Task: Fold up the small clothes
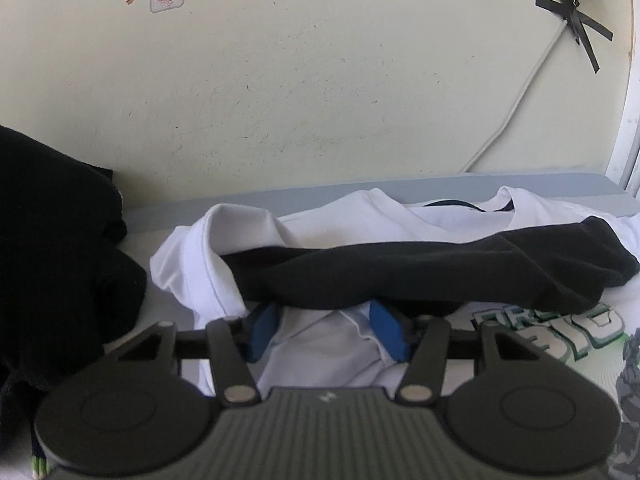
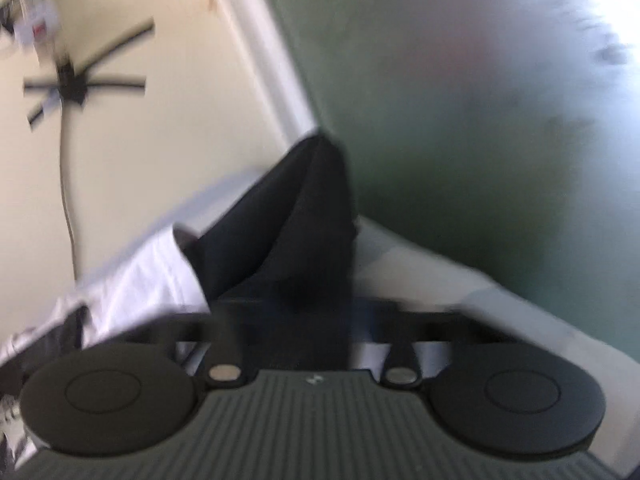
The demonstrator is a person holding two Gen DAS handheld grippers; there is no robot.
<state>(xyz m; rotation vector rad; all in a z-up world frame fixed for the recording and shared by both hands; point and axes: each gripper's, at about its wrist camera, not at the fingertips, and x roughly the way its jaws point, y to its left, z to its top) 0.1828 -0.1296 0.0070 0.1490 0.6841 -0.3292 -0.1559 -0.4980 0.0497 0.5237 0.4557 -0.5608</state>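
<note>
A black garment [image 1: 420, 272] lies stretched across a white T-shirt [image 1: 192, 264] with a green print [image 1: 560, 324]. My left gripper [image 1: 324, 312] is low over the shirt with its blue pads [image 1: 262, 332] apart. Its tips reach under the black garment's near edge, and a fold of white cloth lies loose between them. The right wrist view is blurred. There the black garment [image 2: 288, 220] rises from my right gripper [image 2: 296, 312], which is shut on its end. The white shirt [image 2: 140, 280] lies to its left. The right fingertips are hidden by the cloth.
A dark pile of clothes [image 1: 52, 260] sits at the left on the grey table [image 1: 280, 196]. The cream wall behind carries a cable [image 1: 520, 96] and a cross of black tape [image 1: 576, 24]. A green wall [image 2: 440, 120] stands to the right.
</note>
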